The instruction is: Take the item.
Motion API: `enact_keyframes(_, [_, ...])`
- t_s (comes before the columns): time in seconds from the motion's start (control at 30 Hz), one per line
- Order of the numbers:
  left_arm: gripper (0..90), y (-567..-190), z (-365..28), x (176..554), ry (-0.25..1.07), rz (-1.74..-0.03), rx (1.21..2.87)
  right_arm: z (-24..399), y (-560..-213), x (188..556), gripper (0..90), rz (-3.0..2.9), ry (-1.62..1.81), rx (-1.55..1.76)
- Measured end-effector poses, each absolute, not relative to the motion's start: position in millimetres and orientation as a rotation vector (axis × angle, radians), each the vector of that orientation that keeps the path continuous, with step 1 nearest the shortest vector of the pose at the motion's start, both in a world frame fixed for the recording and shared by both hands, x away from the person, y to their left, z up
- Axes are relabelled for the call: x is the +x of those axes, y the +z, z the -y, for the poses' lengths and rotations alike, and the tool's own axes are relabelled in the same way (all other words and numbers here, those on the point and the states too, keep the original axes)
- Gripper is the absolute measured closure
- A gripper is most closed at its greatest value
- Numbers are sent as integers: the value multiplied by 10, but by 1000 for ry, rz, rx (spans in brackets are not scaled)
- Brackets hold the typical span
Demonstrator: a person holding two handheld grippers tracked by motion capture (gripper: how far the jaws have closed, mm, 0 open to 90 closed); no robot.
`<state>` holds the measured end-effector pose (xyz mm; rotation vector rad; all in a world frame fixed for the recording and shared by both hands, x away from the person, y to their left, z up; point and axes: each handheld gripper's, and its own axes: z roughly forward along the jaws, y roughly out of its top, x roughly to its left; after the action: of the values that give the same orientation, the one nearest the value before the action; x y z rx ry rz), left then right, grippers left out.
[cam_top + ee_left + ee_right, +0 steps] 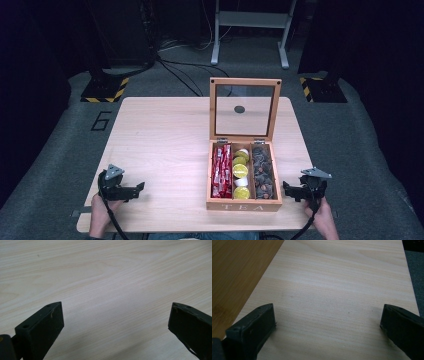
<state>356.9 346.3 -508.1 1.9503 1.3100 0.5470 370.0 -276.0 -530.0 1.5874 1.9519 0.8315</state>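
We see an open wooden tea box with a glass lid (244,200) on the pale wooden counter (165,145). Left of it rests our left gripper (141,186), fingers (40,331) spread wide and empty; right of it our right gripper (285,187), fingers (252,330) equally wide.

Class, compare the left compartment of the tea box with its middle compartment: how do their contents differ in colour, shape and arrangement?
The left compartment holds red packets; the middle compartment holds round pods with yellow or white tops. The packets are long and flat, lying packed close together; the pods are circular and sit in a single row from front to back. Both are sections of the same open wooden tea box, side by side and about equally long.
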Motion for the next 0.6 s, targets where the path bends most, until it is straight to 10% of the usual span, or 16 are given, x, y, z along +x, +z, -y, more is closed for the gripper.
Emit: enact_keyframes(0.6, [3,-4745,-3060,3624,508,-1154,1966,2760,-5299,3683,0,-1957,833,1579])
